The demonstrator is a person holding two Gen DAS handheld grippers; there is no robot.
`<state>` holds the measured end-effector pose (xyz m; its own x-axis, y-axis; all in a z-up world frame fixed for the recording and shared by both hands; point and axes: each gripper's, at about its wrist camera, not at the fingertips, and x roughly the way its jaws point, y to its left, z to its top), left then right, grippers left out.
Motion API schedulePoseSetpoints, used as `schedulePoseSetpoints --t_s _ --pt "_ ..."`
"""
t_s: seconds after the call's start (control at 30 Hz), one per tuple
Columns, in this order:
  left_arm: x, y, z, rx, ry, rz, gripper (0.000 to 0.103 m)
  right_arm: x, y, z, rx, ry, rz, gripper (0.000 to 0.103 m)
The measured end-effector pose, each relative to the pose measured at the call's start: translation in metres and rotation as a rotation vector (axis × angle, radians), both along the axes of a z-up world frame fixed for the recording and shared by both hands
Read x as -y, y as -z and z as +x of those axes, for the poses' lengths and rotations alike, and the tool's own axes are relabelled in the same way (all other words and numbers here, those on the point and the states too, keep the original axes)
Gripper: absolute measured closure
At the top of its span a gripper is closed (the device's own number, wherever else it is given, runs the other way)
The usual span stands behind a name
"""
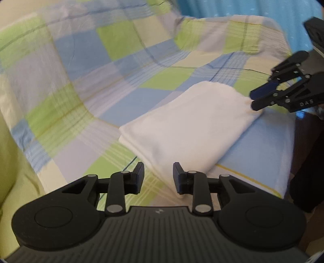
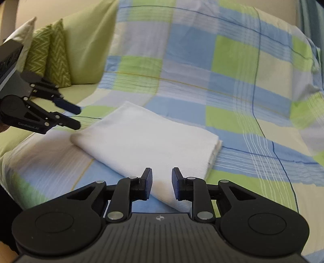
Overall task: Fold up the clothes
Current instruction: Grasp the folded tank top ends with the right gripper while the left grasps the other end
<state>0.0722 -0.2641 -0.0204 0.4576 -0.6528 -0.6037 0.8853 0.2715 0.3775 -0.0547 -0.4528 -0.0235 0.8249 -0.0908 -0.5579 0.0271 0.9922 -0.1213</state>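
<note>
Firstly, from the left wrist view: left gripper parted, nothing between its fingers, poised just over the near corner of a folded white garment. Garment lying flat as a neat layered rectangle on a checked sheet of blue, green and pale squares, close to the sheet's near right edge. Sheet draped over a sofa, rising up the backrest and creased along the seat line. Plain green upholstery showing bare at the left edge. Right gripper reaching in from the right, its fingers a little apart, tips at the garment's far right corner; touching or only just beside it, cannot tell. Blue curtain-like fabric across the top right. Dark area beyond the sheet's right edge, too dim to make out.

Next, from the right wrist view: right gripper spread apart and empty, hovering above the garment's near corner. Same garment lying square on the checked sheet, stacked fold edges visible on its right side. Left gripper entering from the left, fingers apart, tips just above the garment's left corner. Behind it, green zigzag cushions propped against the green sofa back, beside a pale cushion at the far left.
</note>
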Motion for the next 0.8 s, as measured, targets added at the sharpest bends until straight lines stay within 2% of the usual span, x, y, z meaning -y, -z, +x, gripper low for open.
schedulePoseSetpoints --t_s 0.03,0.1,0.17,0.4,0.5,0.57,0.67,0.73,0.8 --pt "0.002 0.003 -0.010 0.042 0.037 0.023 0.072 -0.008 0.004 0.000 -0.021 -0.029 -0.051 0.070" --pt "0.008 0.013 -0.023 0.115 0.090 0.081 0.072 -0.019 0.013 0.004 -0.068 -0.071 -0.128 0.069" --pt "0.015 0.023 -0.034 0.179 0.133 0.134 0.072 -0.028 0.017 0.008 -0.076 -0.103 -0.179 0.069" --pt "0.035 0.046 -0.049 0.283 0.230 0.210 0.072 -0.055 0.031 0.022 -0.089 -0.180 -0.344 0.069" --pt "0.037 0.054 -0.050 0.351 0.248 0.245 0.072 -0.046 0.033 0.023 -0.105 -0.143 -0.379 0.069" --pt "0.035 0.056 -0.043 0.383 0.213 0.271 0.072 -0.037 0.033 0.023 -0.120 -0.105 -0.399 0.069" --pt "0.030 0.056 -0.037 0.389 0.185 0.273 0.072 -0.023 0.035 0.020 -0.148 -0.025 -0.430 0.069" --pt "0.031 0.057 -0.039 0.406 0.190 0.279 0.073 -0.022 0.036 0.020 -0.152 -0.022 -0.436 0.069" --pt "0.035 0.059 -0.044 0.432 0.212 0.288 0.075 -0.030 0.039 0.023 -0.156 -0.046 -0.497 0.069"
